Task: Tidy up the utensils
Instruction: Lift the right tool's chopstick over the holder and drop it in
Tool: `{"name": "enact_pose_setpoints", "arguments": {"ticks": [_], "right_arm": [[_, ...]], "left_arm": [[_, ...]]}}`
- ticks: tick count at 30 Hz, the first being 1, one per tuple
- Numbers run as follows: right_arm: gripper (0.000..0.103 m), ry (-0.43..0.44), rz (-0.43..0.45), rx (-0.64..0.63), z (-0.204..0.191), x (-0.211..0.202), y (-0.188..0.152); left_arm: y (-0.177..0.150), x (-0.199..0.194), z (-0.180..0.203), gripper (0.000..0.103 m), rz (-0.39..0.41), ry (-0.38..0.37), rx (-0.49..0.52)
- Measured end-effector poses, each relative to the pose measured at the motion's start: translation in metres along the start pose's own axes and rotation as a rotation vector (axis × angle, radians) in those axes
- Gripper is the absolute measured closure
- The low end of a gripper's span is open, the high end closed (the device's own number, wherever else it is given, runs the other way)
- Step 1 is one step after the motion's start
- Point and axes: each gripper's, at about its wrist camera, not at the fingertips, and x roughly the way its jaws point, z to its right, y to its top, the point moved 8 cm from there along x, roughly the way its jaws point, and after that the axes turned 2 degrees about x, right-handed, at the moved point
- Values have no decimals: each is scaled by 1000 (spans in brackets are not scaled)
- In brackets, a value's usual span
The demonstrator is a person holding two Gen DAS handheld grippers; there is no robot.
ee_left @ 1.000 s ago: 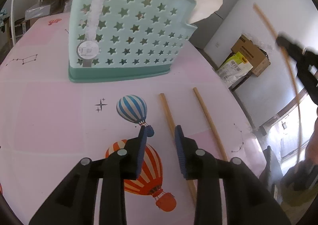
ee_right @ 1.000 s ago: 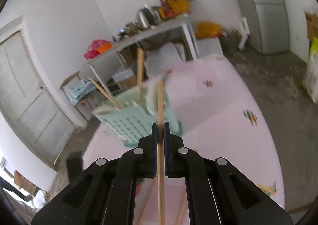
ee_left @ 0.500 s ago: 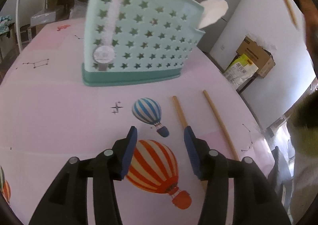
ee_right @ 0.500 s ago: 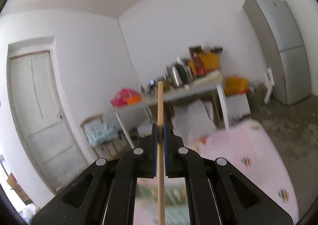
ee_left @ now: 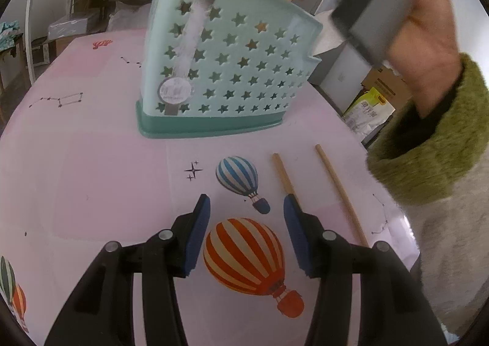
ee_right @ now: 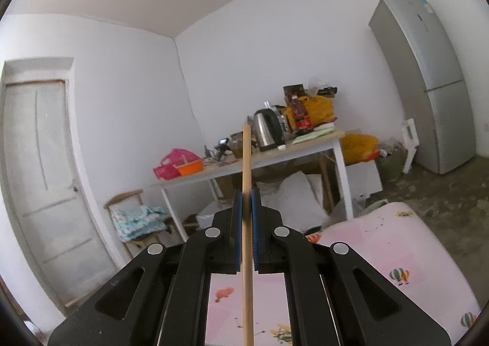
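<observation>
Left tongs (ee_left: 247, 207) spread, nothing between my blue pads, hovering over the pink surface (ee_left: 91, 181) above the balloon prints. Right tongs (ee_right: 246, 202) pressed together, pinching a wooden chopstick (ee_right: 246, 162) that stands upright through the jaws, tip poking above them; these tongs point level at the room, white side table (ee_right: 275, 156) and fridge (ee_right: 428, 80) behind. Two more chopsticks lie flat on the surface: near chopstick (ee_left: 282, 173) just beside my left tongs' right pad, far chopstick (ee_left: 339, 193) further right, roughly parallel, not touching. Mint star-holed utensil basket (ee_left: 226, 71) stands upright beyond them, a pale round utensil sticking out the top. My right hand (ee_left: 406, 9), green fuzzy cuff, is up beside the basket.
</observation>
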Motion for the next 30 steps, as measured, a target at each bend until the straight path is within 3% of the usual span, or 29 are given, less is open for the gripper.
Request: {"name": "enact_pose_setpoints", "arguments": {"ticks": [7, 17, 19, 21, 30], "right_arm": [[99, -24, -24, -27, 7, 0, -19], [97, -23, -72, -84, 7, -37, -38], [73, -31, -103, -85, 13, -49, -42], [56, -34, -112, -82, 17, -60, -42], [40, -81, -92, -59, 38, -138, -28]], "left_arm": [[3, 2, 4, 54, -4, -10, 6], [1, -2, 5, 54, 3, -2, 6], [0, -2, 5, 53, 2, -5, 4], [0, -4, 7, 52, 5, -8, 3], [4, -11, 19, 50, 15, -6, 19]]}}
